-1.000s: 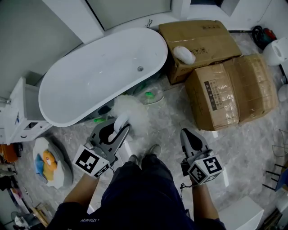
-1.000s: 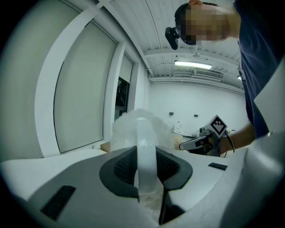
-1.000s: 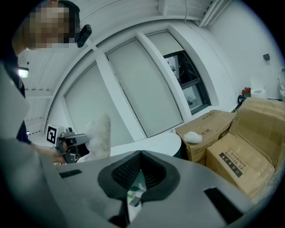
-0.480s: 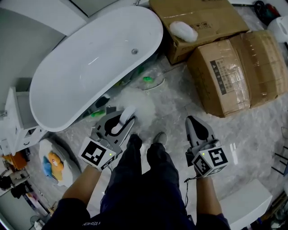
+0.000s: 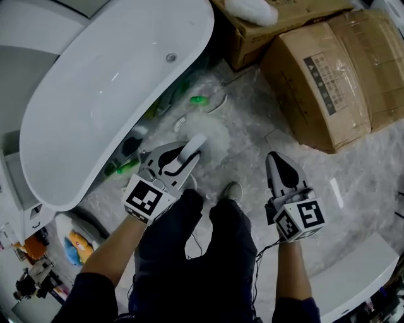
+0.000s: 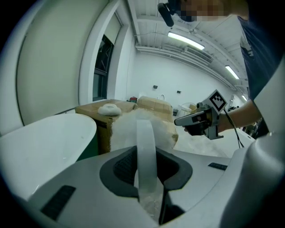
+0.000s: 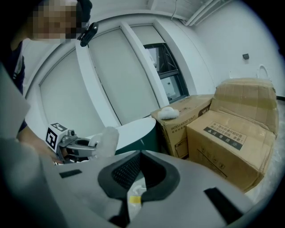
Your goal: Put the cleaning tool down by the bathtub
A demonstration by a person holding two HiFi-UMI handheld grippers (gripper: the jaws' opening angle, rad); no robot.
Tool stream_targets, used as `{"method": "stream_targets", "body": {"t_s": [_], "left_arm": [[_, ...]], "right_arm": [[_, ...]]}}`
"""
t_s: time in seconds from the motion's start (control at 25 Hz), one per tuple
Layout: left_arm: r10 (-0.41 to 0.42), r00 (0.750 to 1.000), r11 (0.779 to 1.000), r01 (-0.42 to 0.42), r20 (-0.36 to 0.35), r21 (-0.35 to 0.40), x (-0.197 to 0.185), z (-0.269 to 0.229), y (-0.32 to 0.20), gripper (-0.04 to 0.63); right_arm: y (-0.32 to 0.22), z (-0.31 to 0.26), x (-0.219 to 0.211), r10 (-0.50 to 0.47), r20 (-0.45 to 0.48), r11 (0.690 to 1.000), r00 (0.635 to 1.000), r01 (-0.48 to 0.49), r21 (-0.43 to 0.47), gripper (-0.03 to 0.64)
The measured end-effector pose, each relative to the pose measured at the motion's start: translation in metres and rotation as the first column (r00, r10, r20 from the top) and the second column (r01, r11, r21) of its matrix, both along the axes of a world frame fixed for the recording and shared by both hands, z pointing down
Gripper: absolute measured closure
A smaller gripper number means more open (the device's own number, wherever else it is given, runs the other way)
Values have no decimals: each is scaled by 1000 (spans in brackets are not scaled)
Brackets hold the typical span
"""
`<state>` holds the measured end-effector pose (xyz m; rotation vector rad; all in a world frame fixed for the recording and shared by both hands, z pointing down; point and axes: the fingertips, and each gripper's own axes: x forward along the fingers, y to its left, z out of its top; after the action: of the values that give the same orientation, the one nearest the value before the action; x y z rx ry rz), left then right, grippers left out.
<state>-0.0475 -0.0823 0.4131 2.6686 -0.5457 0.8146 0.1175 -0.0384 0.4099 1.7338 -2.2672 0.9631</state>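
Note:
The cleaning tool is a fluffy white duster head (image 5: 213,134) on a white handle (image 5: 193,147). My left gripper (image 5: 185,155) is shut on that handle, and the fluffy head hangs low over the marble floor just off the white bathtub (image 5: 95,107). In the left gripper view the handle (image 6: 145,147) runs up between the jaws, with the fluffy head (image 6: 121,129) beyond it and the tub's rim (image 6: 44,138) at the left. My right gripper (image 5: 276,159) is shut and empty, held over the floor to the right of the person's legs; it also shows in the left gripper view (image 6: 187,119).
Two large cardboard boxes (image 5: 322,69) stand at the right of the tub, with a white fluffy thing (image 5: 252,7) on the far one. Green bottles (image 5: 198,99) lie under the tub's edge. The person's shoes (image 5: 230,191) are between the grippers. A white block (image 5: 353,271) lies at the lower right.
The head view has tipped further down and closer to the floor. The left gripper, still shut on the duster, has carried it lower beside the tub. The right gripper has kept its place alongside.

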Motion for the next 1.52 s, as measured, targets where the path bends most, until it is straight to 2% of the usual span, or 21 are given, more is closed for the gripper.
{"method": "stream_targets", "body": {"t_s": [0.4, 0.64, 0.88, 1.28, 1.52], "left_arm": [[121, 983, 992, -115, 141, -50, 6, 216, -13, 494], [202, 957, 978, -188, 207, -88, 21, 335, -17, 494], [245, 921, 968, -217, 304, -124, 23, 444, -21, 494], [287, 875, 956, -236, 391, -175, 23, 556, -26, 494], [309, 841, 950, -248, 443, -192, 18, 596, -25, 494]], "right_arm": [[-4, 162, 15, 6, -35, 1000, 999, -6, -18, 612], [-11, 254, 25, 0, -38, 1000, 999, -1, -23, 612], [-24, 327, 26, 29, 8, 999, 1000, -29, -13, 612], [-39, 407, 17, 2, 29, 1000, 1000, -2, -2, 612], [-36, 432, 23, -46, -35, 999, 998, 46, -4, 612]]}}
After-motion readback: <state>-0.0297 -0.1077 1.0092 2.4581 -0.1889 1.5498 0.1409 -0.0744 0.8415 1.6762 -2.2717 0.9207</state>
